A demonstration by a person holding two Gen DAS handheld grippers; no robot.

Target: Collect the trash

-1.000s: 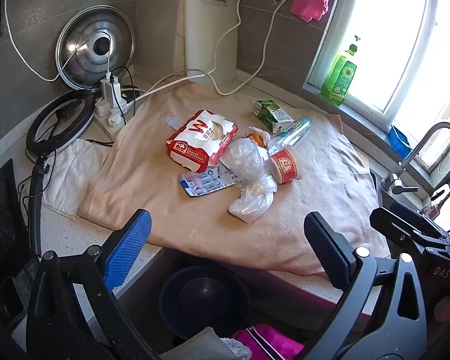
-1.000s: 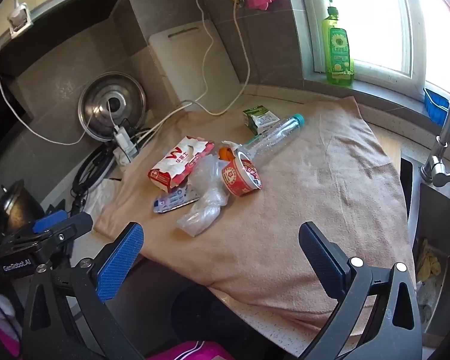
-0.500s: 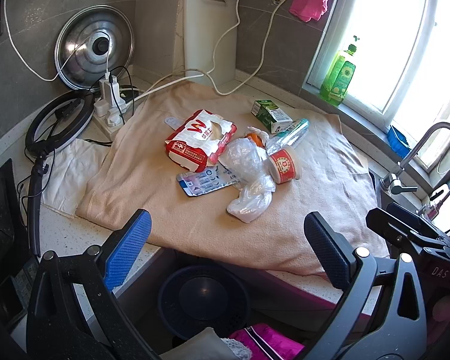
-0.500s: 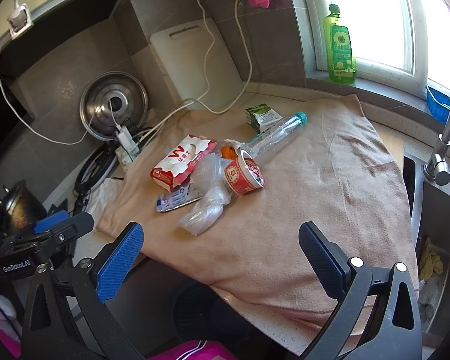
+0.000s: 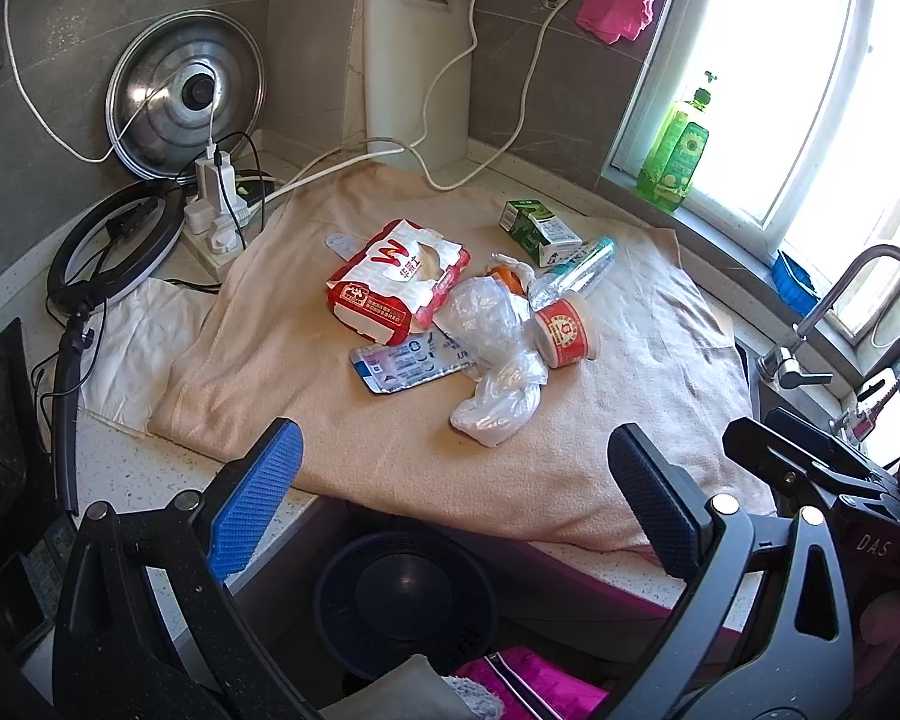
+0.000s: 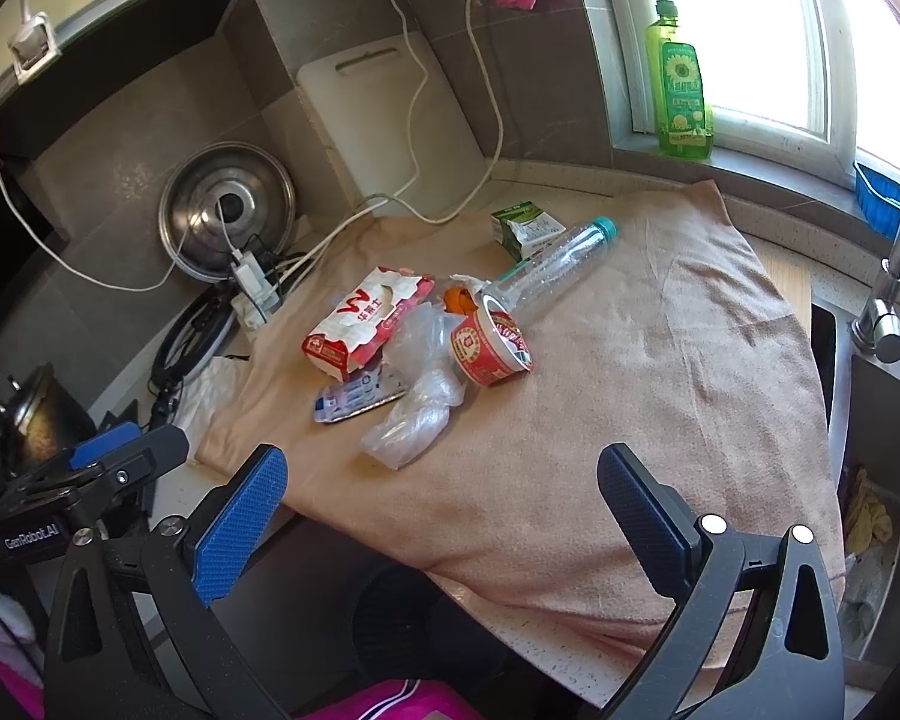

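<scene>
A pile of trash lies on a beige towel [image 5: 330,420] on the counter: a red and white tissue pack [image 5: 396,279], a clear plastic bag [image 5: 498,360], a red paper cup on its side [image 5: 567,333], a clear bottle [image 5: 576,273], a green carton [image 5: 540,231] and a flat blue wrapper [image 5: 408,366]. The same pile shows in the right wrist view, with the cup [image 6: 489,348] and bag [image 6: 414,426]. My left gripper [image 5: 456,516] is open and empty, near the counter's front edge. My right gripper [image 6: 444,516] is open and empty, also short of the pile.
A dark blue bin [image 5: 402,600] stands below the counter edge. A pot lid [image 5: 186,96], power strip [image 5: 216,222] with cables, ring light [image 5: 114,252] and cutting board [image 5: 414,66] stand at the back. A faucet [image 6: 894,264] and sink are on the right.
Both grippers have crept slightly toward the pile; it sits a little nearer in the right wrist view. Nothing on the towel has moved.
</scene>
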